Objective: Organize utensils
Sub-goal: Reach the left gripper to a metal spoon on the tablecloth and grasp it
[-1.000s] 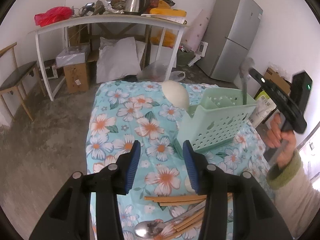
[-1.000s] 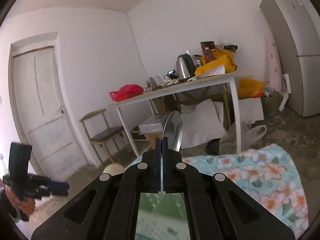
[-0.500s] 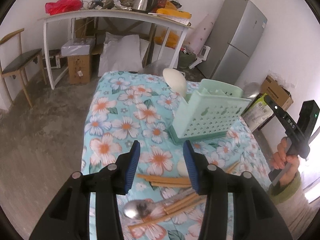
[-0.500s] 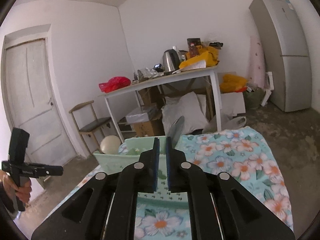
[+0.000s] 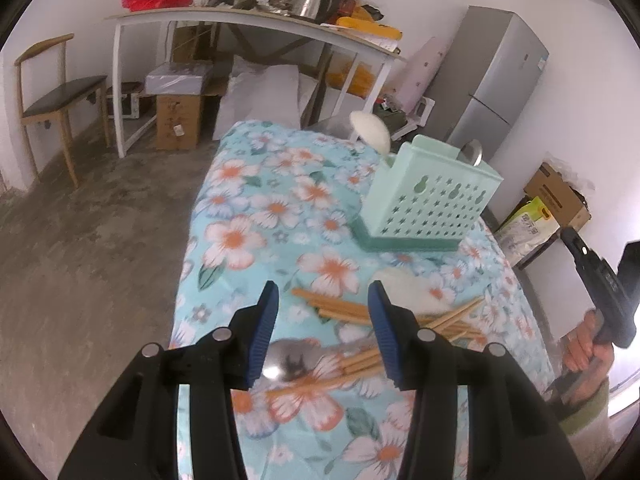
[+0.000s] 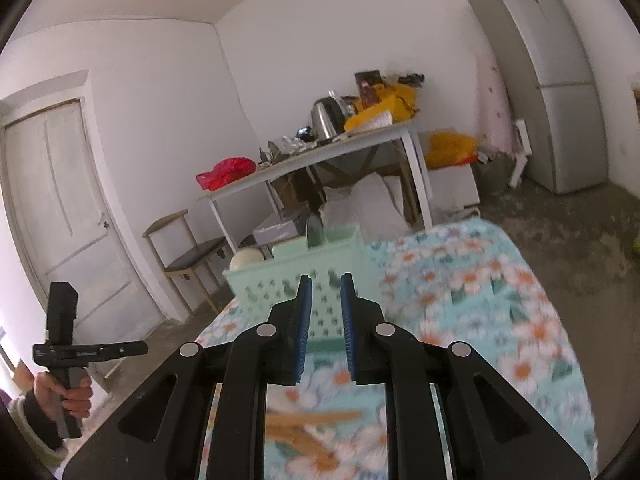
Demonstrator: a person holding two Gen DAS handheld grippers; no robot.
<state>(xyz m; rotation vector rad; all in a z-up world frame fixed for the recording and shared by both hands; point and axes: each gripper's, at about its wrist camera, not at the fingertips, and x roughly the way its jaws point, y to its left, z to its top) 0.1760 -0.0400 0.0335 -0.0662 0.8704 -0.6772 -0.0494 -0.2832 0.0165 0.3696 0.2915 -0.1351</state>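
Although one metal spoon (image 5: 474, 151) already stands bowl-up in the pale green utensil basket (image 5: 430, 196), most of the job looks undone — a loose heap of wooden chopsticks (image 5: 340, 308) lies on the flowered tablecloth (image 5: 256, 216) nearer the person, well apart from the basket, with a second metal spoon (image 5: 288, 360) lying among them. A whitish, blurred object (image 5: 408, 290) rests just beyond the heap; it may be a ceramic spoon, but that cannot be told for sure. A pale rounded thing (image 5: 370, 130) shows just behind the basket, and what it is stays unclear. The left gripper (image 5: 322, 332) hangs over the heap with its jaws about half spread and nothing between them; the spoon's bowl and some chopstick ends lie below the gap, untouched as far as the left wrist view shows. The right gripper (image 6: 323, 312) points toward the basket (image 6: 296, 280), its jaws narrow and opening, with nothing between the pads — the spoon (image 6: 314, 232) in the basket stands clear of it. By my reckoning the task is barely begun: one piece is stowed, and the chopsticks, the second spoon and the white object remain to be gathered. As for writing, dark print shows on a cardboard box (image 5: 554, 196) and on a yellow-green bag (image 5: 528, 222) beside the table, but neither can be read, and a mark near the refrigerator's (image 5: 496, 84) top corner is too small to make out.
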